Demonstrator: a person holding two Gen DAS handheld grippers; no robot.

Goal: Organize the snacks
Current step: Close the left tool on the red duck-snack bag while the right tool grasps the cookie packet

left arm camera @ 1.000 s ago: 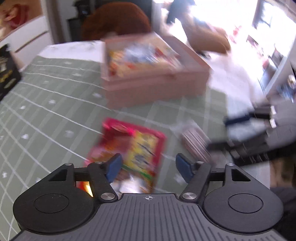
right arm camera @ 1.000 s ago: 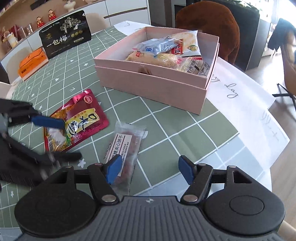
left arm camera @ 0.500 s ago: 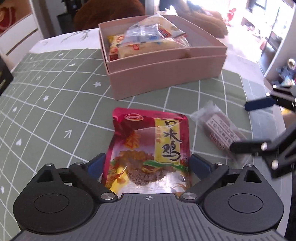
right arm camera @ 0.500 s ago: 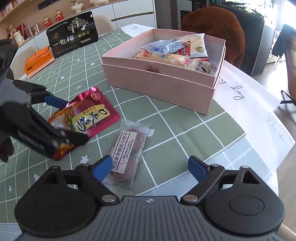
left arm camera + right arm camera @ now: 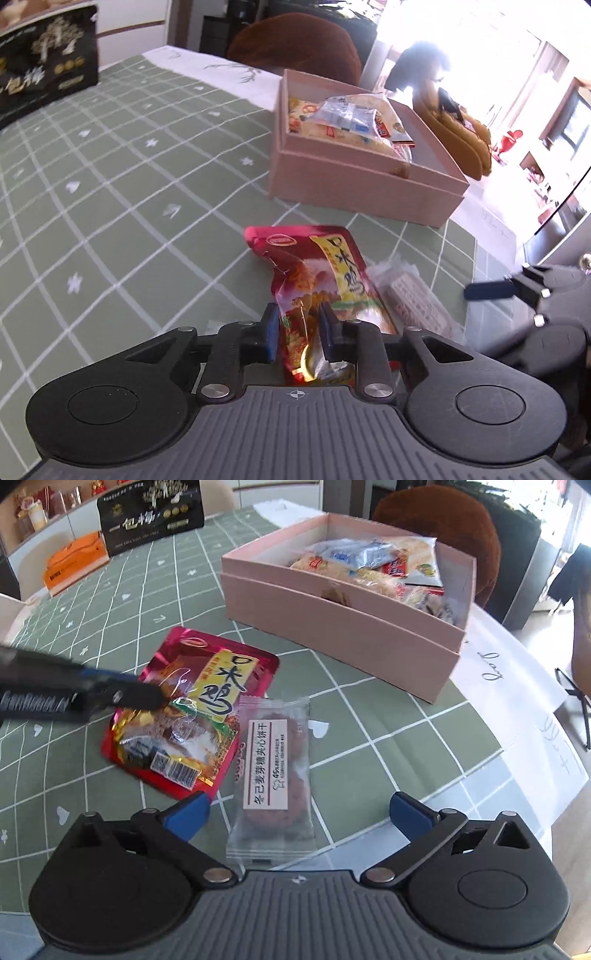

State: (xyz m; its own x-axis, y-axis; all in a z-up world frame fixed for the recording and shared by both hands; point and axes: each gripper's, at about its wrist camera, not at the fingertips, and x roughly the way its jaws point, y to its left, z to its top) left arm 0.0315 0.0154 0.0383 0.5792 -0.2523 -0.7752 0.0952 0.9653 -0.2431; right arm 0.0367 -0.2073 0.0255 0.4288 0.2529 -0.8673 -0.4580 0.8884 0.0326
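Observation:
A red snack packet lies on the green checked tablecloth in front of a pink box holding several snacks. My left gripper is closing, and its pads press the packet's near end, which crumples between them. In the right wrist view, one finger of that gripper reaches in from the left onto the red packet. A clear biscuit packet lies flat beside it. My right gripper is opening wide, its fingers on either side of the biscuit packet's near end without touching it.
The pink box stands at the far right of the table. A black gift box and an orange box are at the far left. White paper covers the right table edge. A brown chair stands behind.
The left jaws have gone from wide open around the red packet to pinching its near end, which has crumpled. The right jaws have spread wider and moved closer to the biscuit packet.

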